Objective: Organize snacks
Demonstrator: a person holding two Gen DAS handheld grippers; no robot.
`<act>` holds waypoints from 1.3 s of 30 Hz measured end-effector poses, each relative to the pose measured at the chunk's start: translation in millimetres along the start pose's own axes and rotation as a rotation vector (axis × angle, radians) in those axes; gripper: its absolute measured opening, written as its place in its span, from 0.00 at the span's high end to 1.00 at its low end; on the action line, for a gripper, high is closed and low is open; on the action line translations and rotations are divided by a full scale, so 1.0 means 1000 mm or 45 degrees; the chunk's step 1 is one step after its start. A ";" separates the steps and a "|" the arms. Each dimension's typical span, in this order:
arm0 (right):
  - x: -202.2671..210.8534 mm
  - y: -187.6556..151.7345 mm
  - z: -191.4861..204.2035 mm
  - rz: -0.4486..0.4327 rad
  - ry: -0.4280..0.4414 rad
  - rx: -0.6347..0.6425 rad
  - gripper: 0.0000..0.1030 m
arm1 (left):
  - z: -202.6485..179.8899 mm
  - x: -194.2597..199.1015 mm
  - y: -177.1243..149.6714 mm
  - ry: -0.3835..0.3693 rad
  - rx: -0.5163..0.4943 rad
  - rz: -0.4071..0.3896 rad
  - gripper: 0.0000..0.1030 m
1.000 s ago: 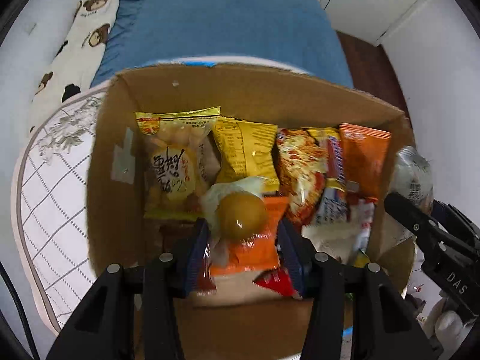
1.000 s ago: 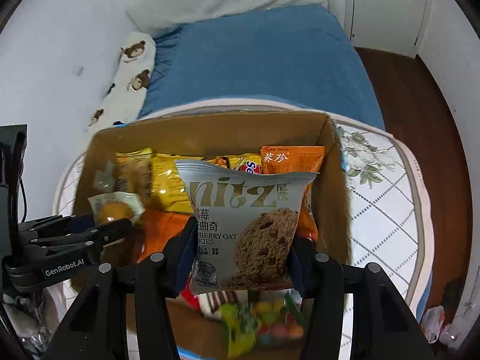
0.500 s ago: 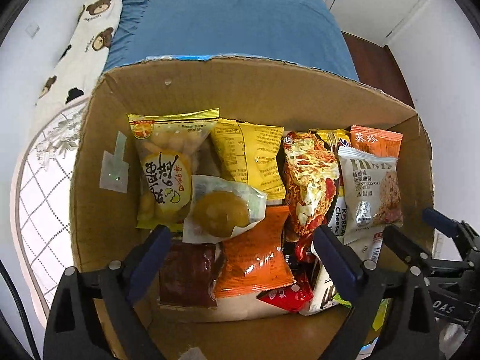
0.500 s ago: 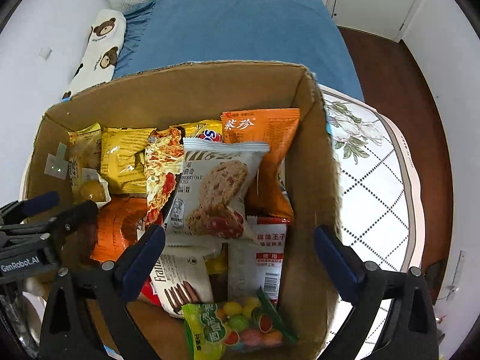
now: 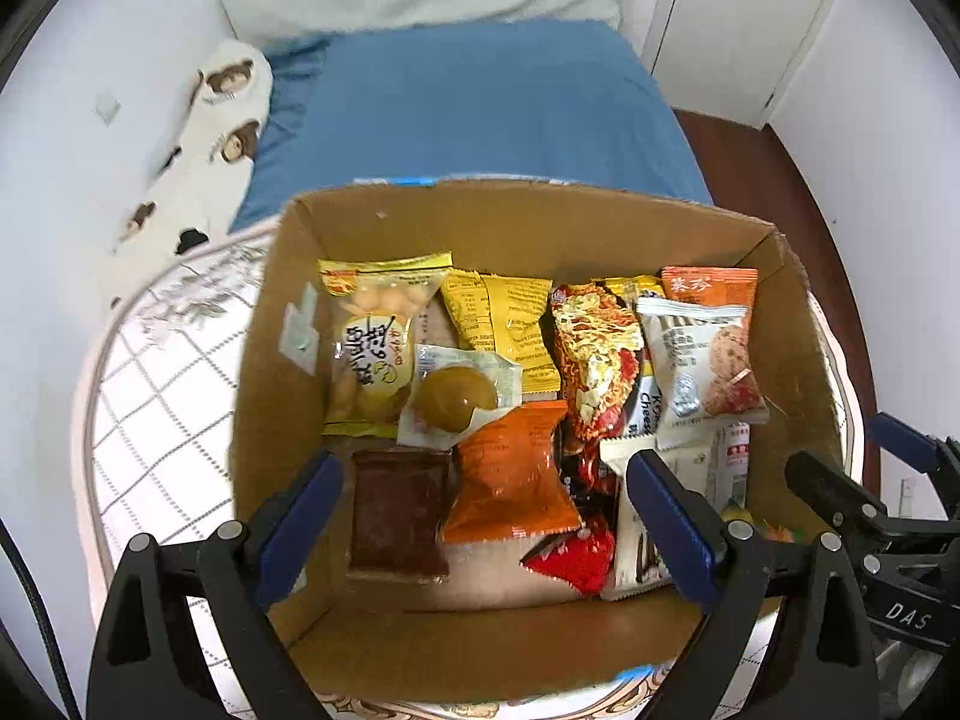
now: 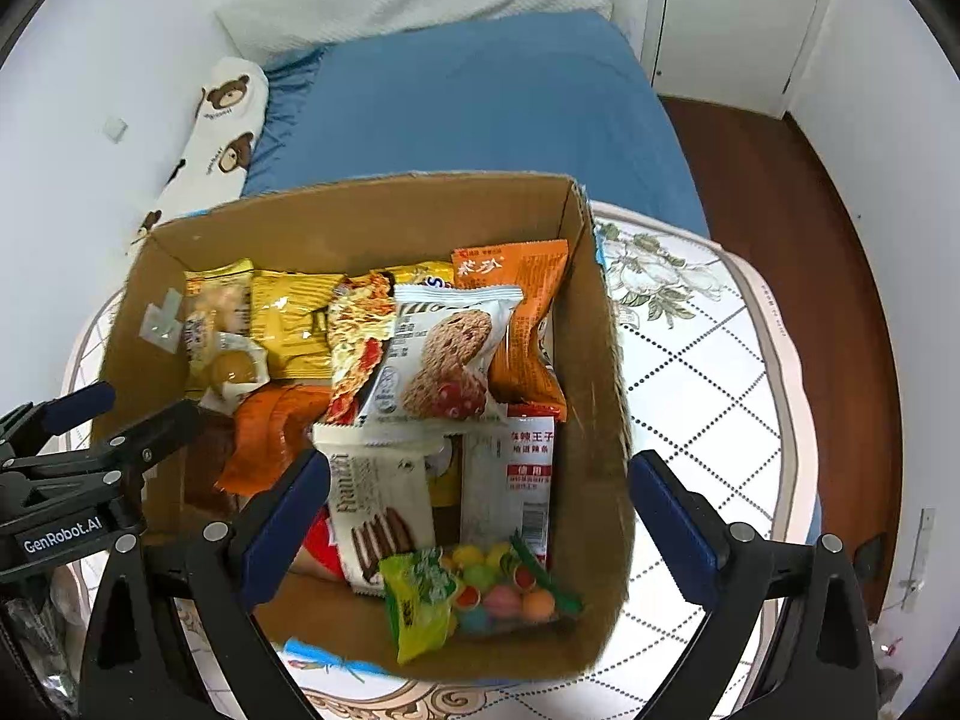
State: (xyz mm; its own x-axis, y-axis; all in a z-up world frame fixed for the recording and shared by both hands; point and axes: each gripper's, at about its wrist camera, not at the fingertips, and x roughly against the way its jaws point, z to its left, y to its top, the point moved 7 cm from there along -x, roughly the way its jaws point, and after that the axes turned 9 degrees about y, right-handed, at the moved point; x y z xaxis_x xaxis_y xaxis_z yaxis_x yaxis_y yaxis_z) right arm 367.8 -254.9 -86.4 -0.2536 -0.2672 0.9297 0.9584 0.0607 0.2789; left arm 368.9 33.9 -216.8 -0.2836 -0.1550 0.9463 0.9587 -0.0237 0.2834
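Note:
A cardboard box (image 5: 540, 222) (image 6: 594, 372) on a table holds several snack packs. In the left wrist view a clear pack with a round yellow cake (image 5: 459, 396) lies on top at the left, next to an orange pack (image 5: 510, 480) and a dark brown pack (image 5: 399, 510). A white oat cookie pack (image 6: 441, 366) (image 5: 702, 360) lies on top at the right. A candy bag (image 6: 474, 594) lies at the near right corner. My left gripper (image 5: 486, 528) is open and empty above the box's near left side. My right gripper (image 6: 474, 522) is open and empty above the near right side.
The box stands on a round table with a white diamond-pattern cloth (image 6: 696, 372) (image 5: 150, 408). Behind it is a bed with a blue sheet (image 6: 474, 96) and a bear-print pillow (image 6: 216, 120). Brown wood floor (image 6: 798, 228) lies to the right.
A second ago my left gripper held the yellow cake pack and my right held the cookie pack. Both opened and dropped the packs into the box, then pulled back and up.

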 end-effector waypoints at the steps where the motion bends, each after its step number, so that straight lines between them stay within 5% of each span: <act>1: 0.007 -0.002 0.001 -0.022 -0.010 0.009 0.02 | 0.001 0.008 -0.004 0.002 0.004 -0.023 0.06; 20: 0.166 -0.091 0.052 -0.378 0.027 0.115 0.00 | 0.019 0.164 -0.098 0.031 0.078 -0.383 0.06; 39: 0.283 -0.192 0.096 -0.601 -0.006 0.226 0.00 | 0.039 0.265 -0.191 0.069 0.119 -0.583 0.06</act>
State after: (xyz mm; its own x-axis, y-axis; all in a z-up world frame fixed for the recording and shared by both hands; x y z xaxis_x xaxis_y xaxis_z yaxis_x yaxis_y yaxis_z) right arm 99.4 -249.9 146.4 -0.6551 -0.3007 0.6931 0.7020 0.0969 0.7056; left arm 110.2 36.1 -13.9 -0.6732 -0.2007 0.7117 0.7283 -0.0133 0.6851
